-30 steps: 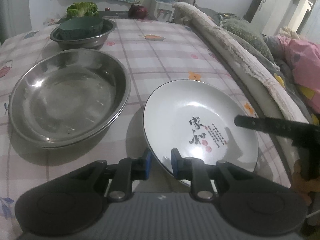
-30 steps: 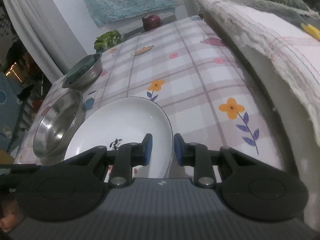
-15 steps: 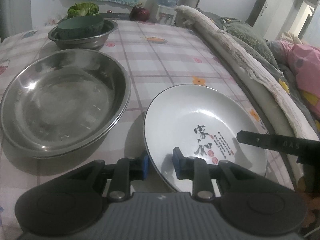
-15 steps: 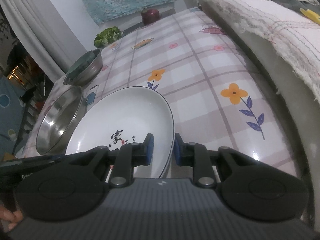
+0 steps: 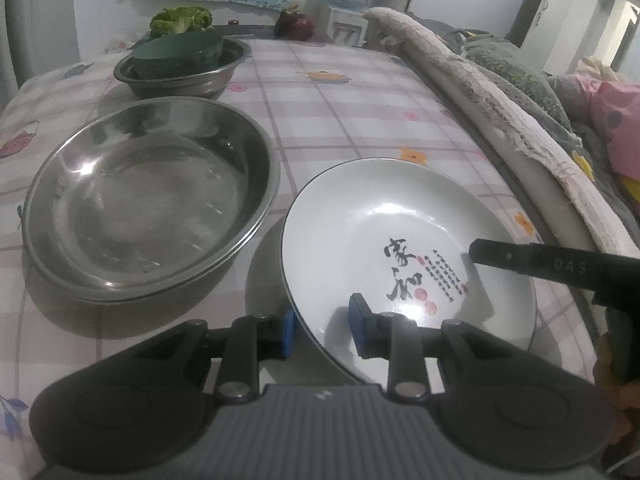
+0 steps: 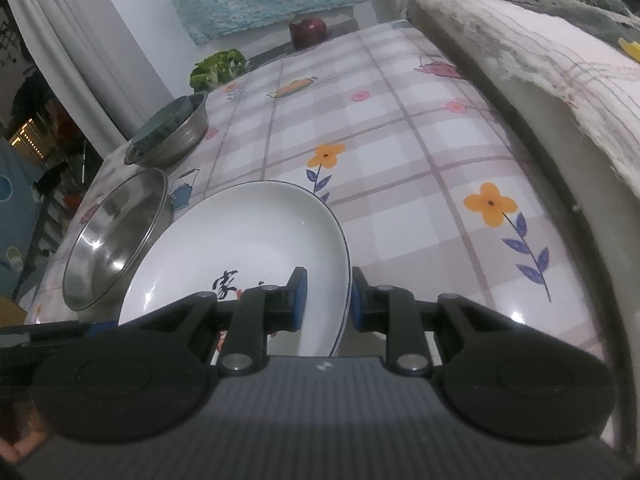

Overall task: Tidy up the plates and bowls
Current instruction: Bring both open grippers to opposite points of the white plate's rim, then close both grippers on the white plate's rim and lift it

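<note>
White plate point(image 5: 400, 232), straddled at opposite rims on the checked tablecloth point(image 5: 352, 120), just beside the large steel basin point(image 5: 148, 200).

Left gripper point(image 5: 322, 330) had just been opening, near-left rim between loosened pads. Right gripper point(image 6: 326, 300) appeared clamped on the right rim. Glazed ceramic seemed stiff, slippery and breakable; the thin raised rim looked the best hold.

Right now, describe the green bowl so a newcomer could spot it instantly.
Start at the checked tablecloth and look to its far end, where broccoli lies. Just in front of it stands a small steel bowl, beyond the big steel basin. The dark green bowl is nested inside that small steel bowl, the only non-metal, non-white dish there.
</note>
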`<state>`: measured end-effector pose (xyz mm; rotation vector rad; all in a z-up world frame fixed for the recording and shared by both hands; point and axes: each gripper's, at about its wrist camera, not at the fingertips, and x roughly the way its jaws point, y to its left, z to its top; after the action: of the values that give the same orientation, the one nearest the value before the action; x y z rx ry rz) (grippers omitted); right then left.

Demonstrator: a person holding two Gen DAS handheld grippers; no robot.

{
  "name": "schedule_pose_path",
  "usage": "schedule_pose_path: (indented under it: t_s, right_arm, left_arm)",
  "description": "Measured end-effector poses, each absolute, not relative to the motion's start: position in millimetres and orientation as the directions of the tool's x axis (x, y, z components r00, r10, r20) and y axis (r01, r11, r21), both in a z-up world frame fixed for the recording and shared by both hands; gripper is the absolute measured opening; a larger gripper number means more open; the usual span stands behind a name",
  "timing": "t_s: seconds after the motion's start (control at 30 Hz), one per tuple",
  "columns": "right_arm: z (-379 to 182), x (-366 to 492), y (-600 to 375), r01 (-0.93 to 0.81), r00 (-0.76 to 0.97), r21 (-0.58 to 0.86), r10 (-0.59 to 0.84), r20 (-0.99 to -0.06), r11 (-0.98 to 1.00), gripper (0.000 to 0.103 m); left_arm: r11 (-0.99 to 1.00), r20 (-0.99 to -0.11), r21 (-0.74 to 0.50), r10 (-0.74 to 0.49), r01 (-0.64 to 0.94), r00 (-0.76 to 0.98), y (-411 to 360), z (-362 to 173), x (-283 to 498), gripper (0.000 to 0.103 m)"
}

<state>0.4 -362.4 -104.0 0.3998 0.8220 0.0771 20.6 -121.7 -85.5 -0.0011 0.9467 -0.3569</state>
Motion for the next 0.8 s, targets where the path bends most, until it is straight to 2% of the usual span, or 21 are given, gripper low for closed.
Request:
schedule_pose_path:
  t_s: [0.8]
  right_arm:
    - [-103.6,-6.8,-351.0,0.064,0.685,0.318,0.19,-0.703,0.946,0.024]
  left_arm:
    - [0.936,-0.786,-0.112,-0.29,0.334,0.546,-127.3,-87.1,25.0,0.036]
